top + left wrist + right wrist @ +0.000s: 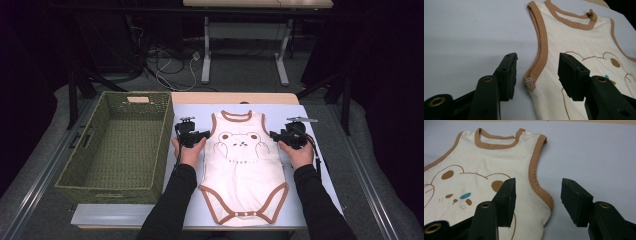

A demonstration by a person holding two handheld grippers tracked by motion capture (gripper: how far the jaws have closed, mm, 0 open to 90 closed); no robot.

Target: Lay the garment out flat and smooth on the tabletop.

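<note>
Cream bodysuit (243, 170), brown trim; green basket (80, 172).

Table (310, 200), pale blue top: cream bodysuit (245, 175) flat at centre, green woven basket (117, 145) left.

From your left gripper view, the cream sleeveless baby bodysuit with brown trim (579, 37) runs off the frame at three o'clock and six o'clock, so its bear print is only partly seen. In your right gripper view the same bodysuit is cut off at nine o'clock and six o'clock. In the high view, your black sleeves leave the frame at six o'clock, and the green woven rectangular basket (75, 165) has its near wall's inner face hidden.
</note>
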